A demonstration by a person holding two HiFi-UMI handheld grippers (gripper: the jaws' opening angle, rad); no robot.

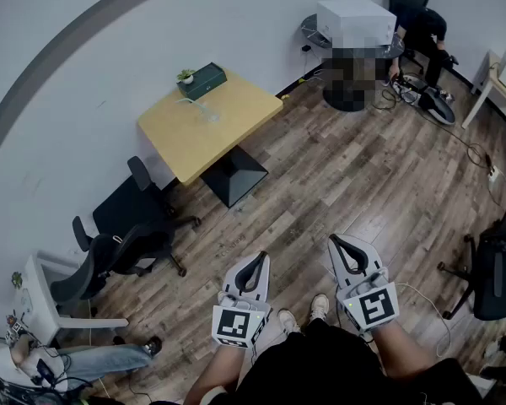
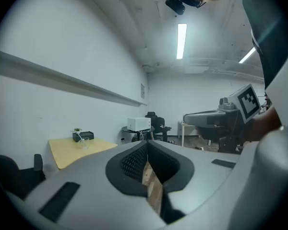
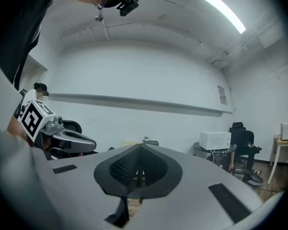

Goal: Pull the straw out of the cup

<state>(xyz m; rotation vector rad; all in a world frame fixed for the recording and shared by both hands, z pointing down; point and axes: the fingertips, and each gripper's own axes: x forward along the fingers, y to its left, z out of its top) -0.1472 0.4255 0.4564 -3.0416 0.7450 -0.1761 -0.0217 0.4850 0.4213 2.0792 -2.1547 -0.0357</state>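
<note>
Not started yet: left gripper [image 1: 256,261] and right gripper [image 1: 342,245] both closed, empty, near the body; cup [image 1: 209,112] with straw [image 2: 80,137] waits on the far-left table [image 1: 223,137], well apart; next, walk over and open up.

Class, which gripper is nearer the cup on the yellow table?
Left. The left gripper hangs far short of the cup, roughly in line with the table; the right gripper is beside it, farther right.

clear cup [image 1: 209,112] holding straw [image 2: 80,137] stands on table [image 1: 194,146].
</note>
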